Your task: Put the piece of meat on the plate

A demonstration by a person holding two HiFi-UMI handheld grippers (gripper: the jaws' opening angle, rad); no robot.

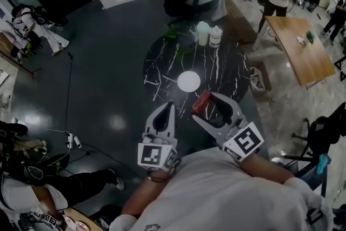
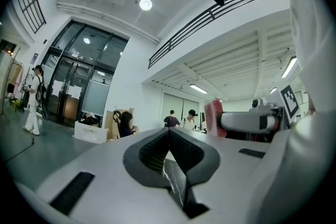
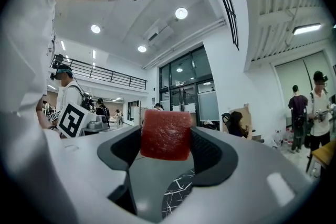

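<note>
your right gripper [image 1: 205,101] pinches the meat [image 3: 166,135]; left gripper [image 2: 169,134] jaws pressed together, empty. next, carry it over the plate [image 1: 188,81], release.

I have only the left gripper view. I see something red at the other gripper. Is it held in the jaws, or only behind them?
Observer: It is held. The right gripper view shows the piece of meat clamped between the jaws of the right gripper.
Operator: Where is the plate? It is not in my view.
Observer: In the head view the white plate lies on the round black table, beyond the meat, with nothing on it.
Operator: Does anything else stand near it?
Observer: Two pale containers stand at the table's far edge, apart from the plate.
</note>
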